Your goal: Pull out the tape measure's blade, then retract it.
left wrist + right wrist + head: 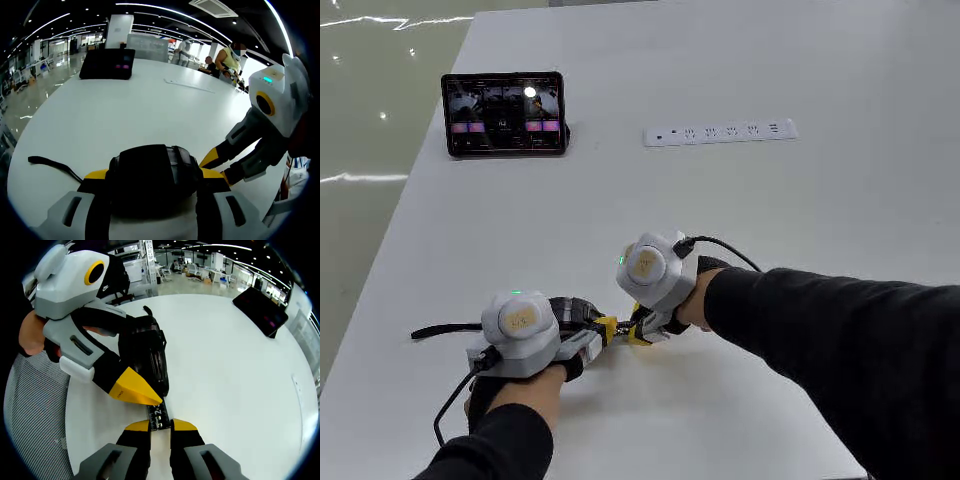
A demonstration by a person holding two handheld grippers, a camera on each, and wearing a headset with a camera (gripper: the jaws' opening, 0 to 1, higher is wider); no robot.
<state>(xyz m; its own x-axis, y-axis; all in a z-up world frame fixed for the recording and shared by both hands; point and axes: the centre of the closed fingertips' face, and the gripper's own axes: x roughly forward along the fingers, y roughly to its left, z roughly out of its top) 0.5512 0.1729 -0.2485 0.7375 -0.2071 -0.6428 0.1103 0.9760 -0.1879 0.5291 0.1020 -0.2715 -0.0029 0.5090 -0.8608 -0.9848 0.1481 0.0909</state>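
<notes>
The tape measure [145, 357] is being clamped by the left hand-held gripper [152, 174], its numbered blade [158, 416] pinched by the right hand-held gripper [160, 426]; a tablet [504, 112] and power strip [720, 132] are lying beyond.

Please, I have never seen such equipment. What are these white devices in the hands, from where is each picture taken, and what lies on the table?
There is no robot here: a person holds a hand-held gripper in each hand, and each one carries a camera. The head view comes from a headset and looks down. The two round views look along each gripper's own jaws. On the white table lie a tablet and a power strip. The left hand-held gripper clamps the black tape measure. The right hand-held gripper pinches its blade, which is out only a little.
</notes>
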